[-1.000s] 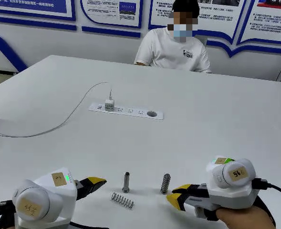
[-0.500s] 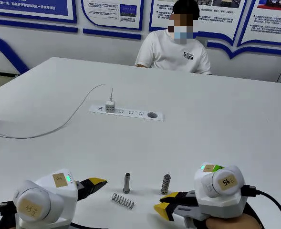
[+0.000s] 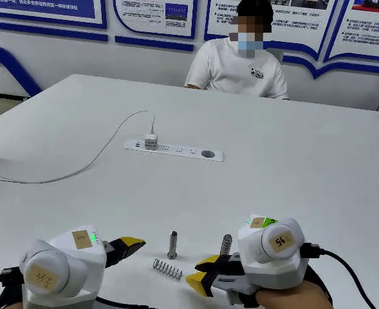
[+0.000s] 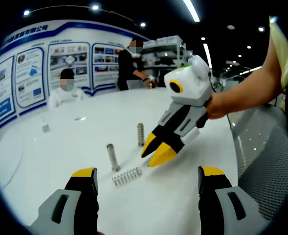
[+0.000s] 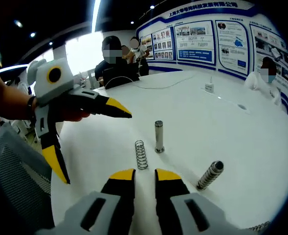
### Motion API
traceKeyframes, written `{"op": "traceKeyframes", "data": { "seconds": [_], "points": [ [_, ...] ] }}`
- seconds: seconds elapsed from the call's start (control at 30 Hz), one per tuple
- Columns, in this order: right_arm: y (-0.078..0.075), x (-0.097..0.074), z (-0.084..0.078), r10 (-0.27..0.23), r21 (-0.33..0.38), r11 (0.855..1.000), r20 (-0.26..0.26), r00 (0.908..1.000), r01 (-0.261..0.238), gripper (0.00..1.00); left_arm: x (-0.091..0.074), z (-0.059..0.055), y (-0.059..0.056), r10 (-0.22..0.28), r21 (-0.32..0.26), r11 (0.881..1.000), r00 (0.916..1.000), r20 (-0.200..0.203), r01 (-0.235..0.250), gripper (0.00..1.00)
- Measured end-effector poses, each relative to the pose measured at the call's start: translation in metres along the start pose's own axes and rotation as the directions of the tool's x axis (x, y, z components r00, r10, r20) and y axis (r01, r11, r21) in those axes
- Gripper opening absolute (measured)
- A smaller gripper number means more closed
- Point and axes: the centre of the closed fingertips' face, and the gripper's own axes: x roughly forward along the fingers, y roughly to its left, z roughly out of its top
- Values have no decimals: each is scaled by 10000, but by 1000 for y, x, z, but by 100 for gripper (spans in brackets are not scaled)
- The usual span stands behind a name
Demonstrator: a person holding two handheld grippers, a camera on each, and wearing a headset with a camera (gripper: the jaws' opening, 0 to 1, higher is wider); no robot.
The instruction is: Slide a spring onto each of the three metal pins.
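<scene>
A loose spring (image 3: 167, 269) lies on the white table (image 3: 292, 174), just in front of a bare upright metal pin (image 3: 172, 244). To its right stands a second pin wearing a spring (image 3: 226, 244). My right gripper (image 3: 201, 271) hovers low, right of the loose spring, jaws shut with nothing in them. In the right gripper view the spring (image 5: 141, 154) lies just past my right gripper (image 5: 144, 175), with the bare pin (image 5: 159, 136) behind it. My left gripper (image 4: 146, 172) stands wide open, facing the spring (image 4: 126, 176) and the bare pin (image 4: 113, 156).
A white power strip (image 3: 173, 149) with a plugged charger and a long cable (image 3: 92, 161) lies mid-table. A person in a white shirt (image 3: 240, 64) sits at the far side. Other people stand beyond the table's left end in the right gripper view.
My right gripper has moved left, past the sprung pin and closer to the loose spring. The left gripper, pins and spring stay put.
</scene>
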Motion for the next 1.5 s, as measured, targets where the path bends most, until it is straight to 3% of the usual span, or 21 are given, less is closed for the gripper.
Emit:
{"op": "traceKeyframes", "data": {
  "seconds": [0.3,0.8,1.2,1.5],
  "points": [
    [6,16,-1,158,-289,9994,-276,9995,-166,17,-2,-2,3,3,-54,10000,10000,44,-3,86],
    [5,25,-3,65,-480,9988,-458,9989,-87,16,-1,-5,6,-51,-129,9999,10000,32,51,86],
    [4,25,-3,25,-719,9974,-467,9989,-59,12,-2,-7,7,-28,-152,9999,10000,-33,27,86],
    [2,15,6,-64,-956,9954,-377,9993,28,12,0,-6,3,-75,-125,9999,10000,-21,75,86]
  ]
}}
